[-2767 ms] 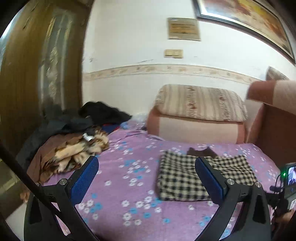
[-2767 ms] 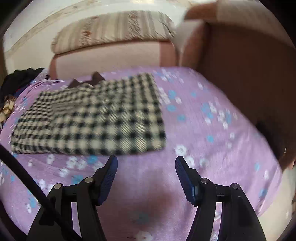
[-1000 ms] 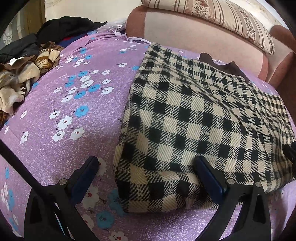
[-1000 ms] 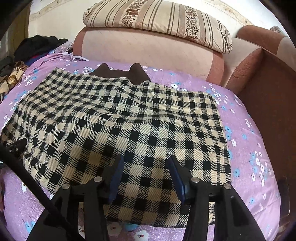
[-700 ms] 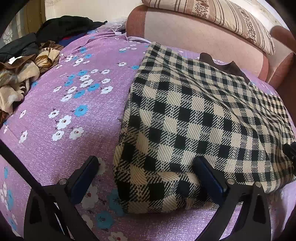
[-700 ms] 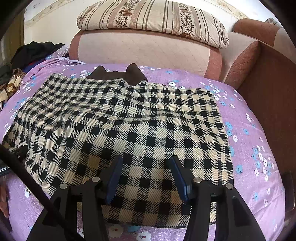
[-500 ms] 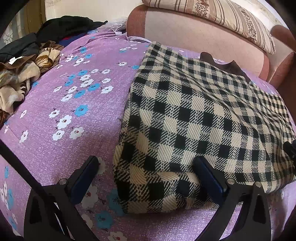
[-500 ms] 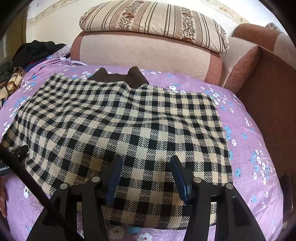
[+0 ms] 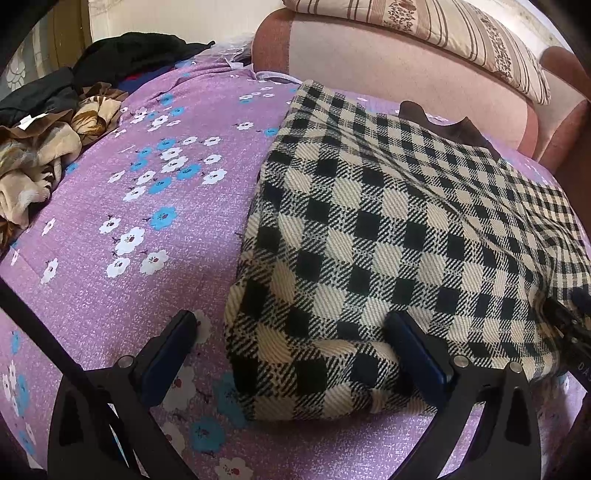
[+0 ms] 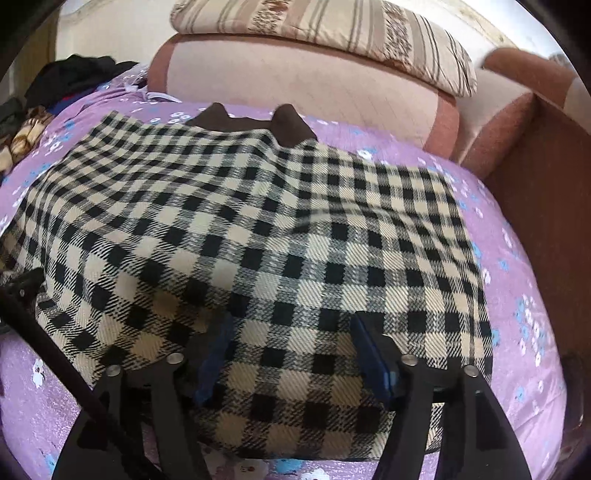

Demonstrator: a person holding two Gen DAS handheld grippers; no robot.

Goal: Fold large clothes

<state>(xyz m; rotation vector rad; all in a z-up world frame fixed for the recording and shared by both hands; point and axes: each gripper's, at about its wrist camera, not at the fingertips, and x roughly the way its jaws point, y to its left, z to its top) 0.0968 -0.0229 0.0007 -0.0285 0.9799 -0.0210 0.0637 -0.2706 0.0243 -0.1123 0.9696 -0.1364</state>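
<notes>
A folded black-and-cream checked garment (image 9: 388, 229) lies on the purple flowered bedsheet (image 9: 147, 229), its dark brown collar (image 10: 255, 125) at the far edge. My left gripper (image 9: 291, 350) is open wide at the garment's near left corner. Its right finger (image 9: 413, 350) rests on the cloth and its left finger (image 9: 170, 350) on the sheet. My right gripper (image 10: 295, 354) sits over the garment's (image 10: 277, 229) near edge. Its jaws are opening, the checked cloth lies flat between them, and a fold partly covers the left finger (image 10: 218, 350).
A pile of brown, tan and black clothes (image 9: 44, 155) lies at the bed's far left. A pink padded headboard (image 10: 314, 85) with a striped pillow (image 10: 332, 22) stands behind the garment. A brown wooden side (image 10: 546, 184) borders the bed on the right.
Both grippers came in from the open sheet to the garment's near edge. In the last half second the right jaws spread wider. The left gripper has stayed put for the last second.
</notes>
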